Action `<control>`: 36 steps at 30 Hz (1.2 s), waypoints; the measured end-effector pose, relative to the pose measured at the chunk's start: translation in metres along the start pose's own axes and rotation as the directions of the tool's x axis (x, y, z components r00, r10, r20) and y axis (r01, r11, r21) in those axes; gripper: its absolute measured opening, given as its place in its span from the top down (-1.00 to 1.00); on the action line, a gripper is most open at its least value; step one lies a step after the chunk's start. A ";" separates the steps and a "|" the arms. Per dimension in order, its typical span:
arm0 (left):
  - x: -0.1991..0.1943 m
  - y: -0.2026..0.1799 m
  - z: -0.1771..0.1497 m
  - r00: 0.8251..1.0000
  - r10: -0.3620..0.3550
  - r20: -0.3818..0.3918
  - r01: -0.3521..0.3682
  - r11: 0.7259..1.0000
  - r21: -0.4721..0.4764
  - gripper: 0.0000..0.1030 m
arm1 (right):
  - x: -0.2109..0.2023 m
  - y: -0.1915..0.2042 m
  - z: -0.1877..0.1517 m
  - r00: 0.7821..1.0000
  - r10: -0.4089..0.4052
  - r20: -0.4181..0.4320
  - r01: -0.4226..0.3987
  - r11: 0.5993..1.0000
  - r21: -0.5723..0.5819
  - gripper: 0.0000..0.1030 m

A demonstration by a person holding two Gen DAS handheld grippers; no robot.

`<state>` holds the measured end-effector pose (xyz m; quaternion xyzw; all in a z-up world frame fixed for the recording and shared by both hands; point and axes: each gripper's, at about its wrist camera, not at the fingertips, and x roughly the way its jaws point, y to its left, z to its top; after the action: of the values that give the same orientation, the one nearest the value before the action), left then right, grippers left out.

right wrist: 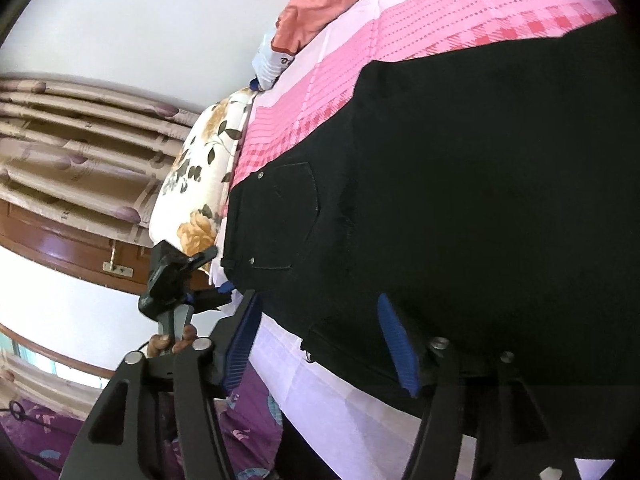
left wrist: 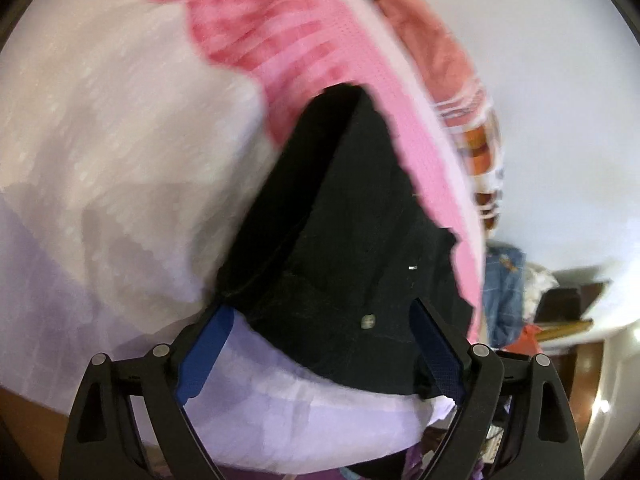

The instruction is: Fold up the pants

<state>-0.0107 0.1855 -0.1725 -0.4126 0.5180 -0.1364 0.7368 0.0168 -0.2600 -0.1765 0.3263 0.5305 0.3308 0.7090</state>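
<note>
Black pants (right wrist: 460, 184) lie spread on a bed covered by a pink and white checked sheet (right wrist: 420, 28). A back pocket (right wrist: 288, 216) with rivets faces up near the waistband. My right gripper (right wrist: 320, 320) is open, with its blue pads on either side of the waistband edge at the bed's near side. My left gripper (left wrist: 320, 320) is open around another part of the waistband, near a metal button (left wrist: 367, 321). It also shows in the right wrist view (right wrist: 224, 280), at the pants' waist corner. The left wrist view is blurred.
A floral pillow (right wrist: 200, 184) lies at the bed's head beside the pants. An orange cloth (right wrist: 320, 8) lies further up the bed. A purple patterned cloth (right wrist: 248, 432) hangs below the bed edge. Curtains (right wrist: 72, 152) and a wooden frame stand behind. Clutter (left wrist: 512, 300) sits beside the bed.
</note>
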 end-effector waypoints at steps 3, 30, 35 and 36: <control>0.001 -0.007 -0.003 0.999 0.039 -0.001 -0.039 0.999 0.028 -0.72 | -0.001 -0.003 0.001 1.000 0.014 0.008 -0.014 1.000 0.019 -0.18; 0.026 -0.013 -0.004 0.989 -0.030 0.144 0.011 0.992 0.128 -0.28 | 0.001 -0.006 0.000 0.999 0.043 0.019 -0.044 0.997 0.059 -0.36; 0.023 -0.015 -0.005 0.987 0.067 0.147 -0.088 0.986 0.141 0.32 | -0.001 -0.005 0.001 0.999 0.040 0.023 -0.041 0.997 0.062 -0.36; 0.021 -0.022 -0.006 0.984 0.075 0.160 -0.100 0.983 0.156 0.35 | -0.002 -0.006 0.002 0.999 0.039 0.033 -0.041 0.997 0.068 -0.36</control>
<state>-0.0019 0.1561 -0.1706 -0.3369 0.4645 -0.1135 0.8111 0.0191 -0.2656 -0.1800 0.3664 0.5236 0.3213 0.6988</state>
